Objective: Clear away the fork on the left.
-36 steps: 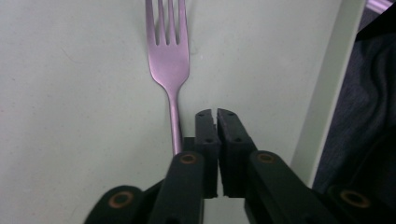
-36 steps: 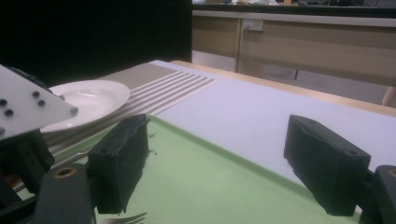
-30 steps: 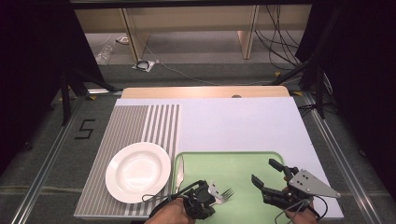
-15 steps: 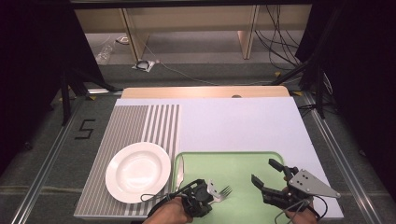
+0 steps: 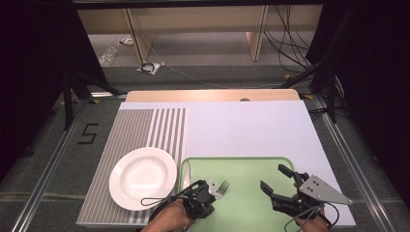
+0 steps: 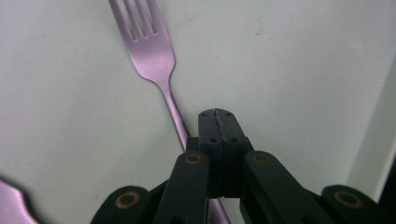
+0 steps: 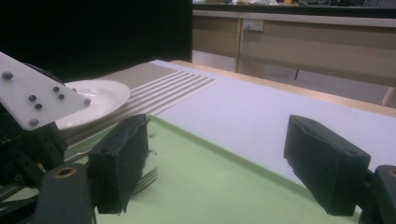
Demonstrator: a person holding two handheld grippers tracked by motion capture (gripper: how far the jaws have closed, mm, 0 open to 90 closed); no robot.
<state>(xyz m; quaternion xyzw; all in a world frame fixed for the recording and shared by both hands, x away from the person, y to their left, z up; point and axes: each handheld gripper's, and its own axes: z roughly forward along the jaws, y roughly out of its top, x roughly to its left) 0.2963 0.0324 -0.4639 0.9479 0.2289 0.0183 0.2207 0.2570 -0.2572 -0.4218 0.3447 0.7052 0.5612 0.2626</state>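
The left hand-held gripper sits low over the near left part of the green tray, with the person's left hand behind it at the bottom edge of the high view. In the left gripper view its two black jaws stand pressed together with no gap between them, and the handle of a metal fork passes under and beside their tips; whether the handle is pinched between the pads or merely lies beneath them cannot be told. The fork lies on the tray floor, its tines pointing away from the person and showing just beyond the left hand-held gripper in the high view. A second piece of cutlery shows in part at the lower left corner of the left gripper view. The right hand-held gripper hangs over the near right part of the tray, well apart from the fork, its jaws spread wide with nothing between them. A white plate rests just left of the tray on the striped mat. Tray and mat lie on the white worktop.
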